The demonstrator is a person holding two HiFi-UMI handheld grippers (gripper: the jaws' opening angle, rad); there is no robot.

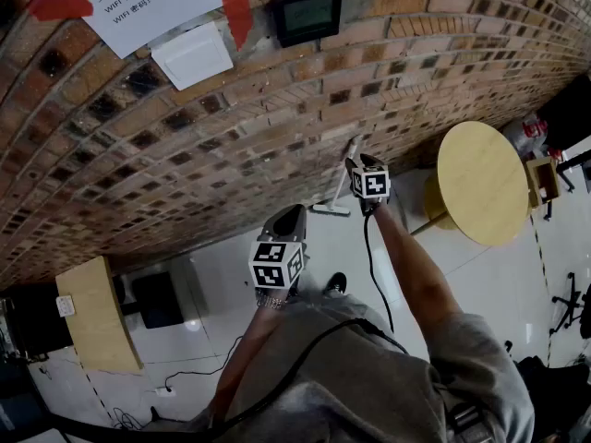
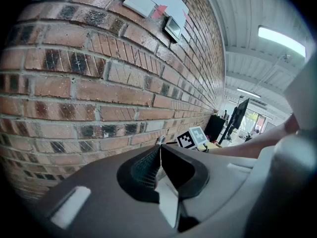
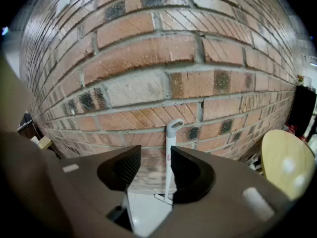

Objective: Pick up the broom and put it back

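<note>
A white broom point(image 1: 342, 181) leans upright against the brick wall, its head on the pale floor. In the right gripper view its handle point(image 3: 171, 148) with a loop on top shows beyond the gap, near the right jaw's inner edge. My right gripper point(image 1: 360, 164) is close to the handle's top, open, and its pads point(image 3: 130, 166) press on nothing. My left gripper point(image 1: 288, 218) hangs lower and to the left, away from the broom and pointing at the wall. Its jaws point(image 2: 159, 155) are shut with nothing between them. The right gripper's marker cube point(image 2: 193, 138) shows past them.
A round wooden table point(image 1: 482, 181) stands right of the broom by the wall. A wooden shelf point(image 1: 92, 314) and a black box point(image 1: 157, 299) stand at the left. Cables lie on the floor point(image 1: 175, 377). A small black screen point(image 1: 307, 14) and papers hang on the wall.
</note>
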